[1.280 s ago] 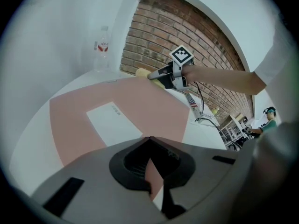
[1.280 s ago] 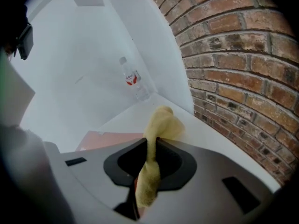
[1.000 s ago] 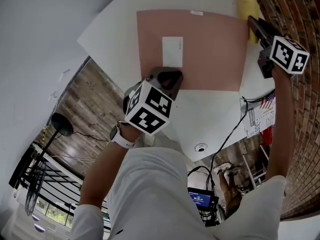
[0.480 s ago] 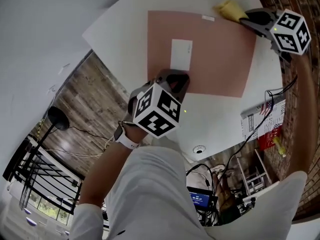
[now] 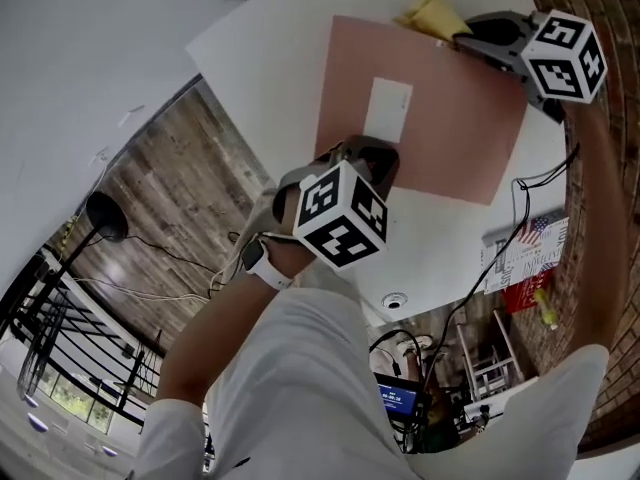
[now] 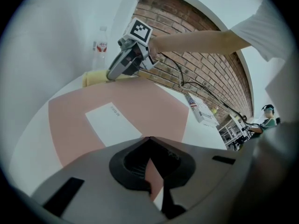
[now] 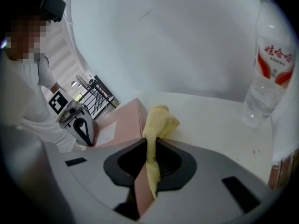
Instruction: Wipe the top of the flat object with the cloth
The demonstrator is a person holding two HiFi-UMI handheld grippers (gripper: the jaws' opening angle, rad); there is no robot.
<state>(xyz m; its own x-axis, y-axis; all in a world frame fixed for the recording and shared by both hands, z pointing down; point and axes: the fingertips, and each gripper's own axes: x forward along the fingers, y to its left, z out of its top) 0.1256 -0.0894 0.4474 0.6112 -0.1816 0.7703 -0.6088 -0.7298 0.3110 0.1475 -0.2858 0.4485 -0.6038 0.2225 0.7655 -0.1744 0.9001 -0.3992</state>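
While the left gripper (image 5: 366, 158), jaws together and empty, is seemingly steadying the pink flat object (image 5: 450, 118) at its six o'clock edge, the right gripper (image 5: 468, 30) is clamping the yellow cloth (image 5: 430, 13) at the far twelve o'clock edge. Wiping looks barely begun, and the next move calls for dragging the cloth flat toward six o'clock. A white table (image 5: 270, 58) is bearing everything, a bottle (image 7: 268, 69) is standing beyond, and a brick wall (image 6: 196, 45) is rising at three o'clock.

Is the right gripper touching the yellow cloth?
Touching. The right gripper view shows the yellow cloth pinched between the jaws of the right gripper, bunching out past their tips.
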